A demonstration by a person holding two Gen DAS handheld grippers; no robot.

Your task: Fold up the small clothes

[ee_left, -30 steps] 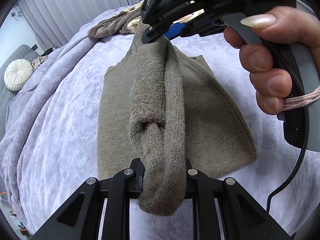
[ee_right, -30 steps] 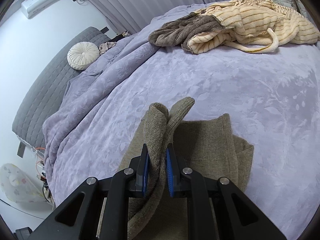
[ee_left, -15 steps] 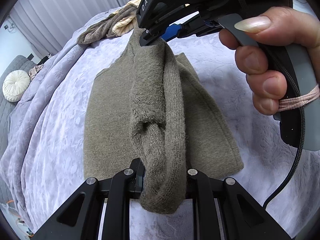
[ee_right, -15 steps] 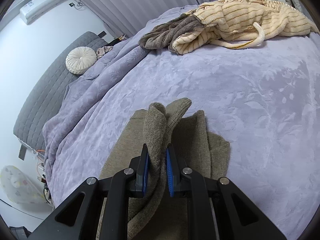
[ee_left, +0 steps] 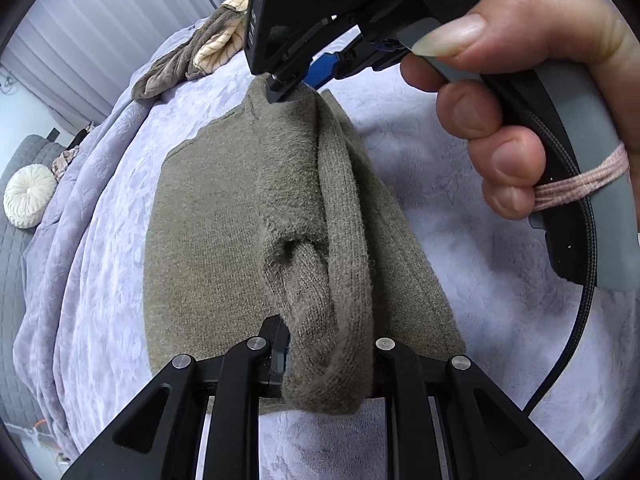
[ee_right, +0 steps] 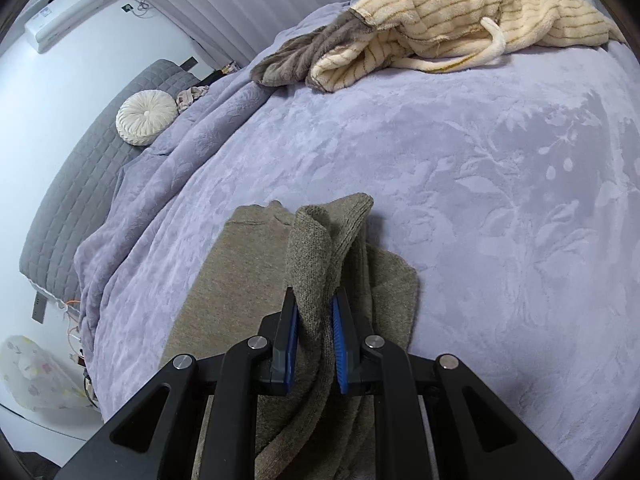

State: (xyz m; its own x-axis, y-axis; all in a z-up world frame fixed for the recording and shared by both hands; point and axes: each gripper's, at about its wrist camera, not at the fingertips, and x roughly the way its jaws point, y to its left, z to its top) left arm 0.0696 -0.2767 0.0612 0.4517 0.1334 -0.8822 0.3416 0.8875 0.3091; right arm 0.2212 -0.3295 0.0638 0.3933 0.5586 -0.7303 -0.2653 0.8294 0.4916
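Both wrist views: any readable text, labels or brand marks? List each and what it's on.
Partial white letters, apparently "AS", rest cut off: on the black body of the right gripper, left wrist view.
Wall-mounted air conditioner: any marking too small to read.
Nothing readable on the olive sweater or the striped fleece.

Lilac blanket-covered bed [ee_right: 460, 184], olive knit [ee_left: 208, 224] flat, striped robe [ee_right: 460, 28] at far edge

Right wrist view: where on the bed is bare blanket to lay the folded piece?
Bare purple blanket stretches between the olive knit garment and the striped cream robe, widest to the right. A narrower strip runs left of the garment to the rumpled edge. It is crowded at the far edge with the robe and brown garment, and near both pairs of fingers.
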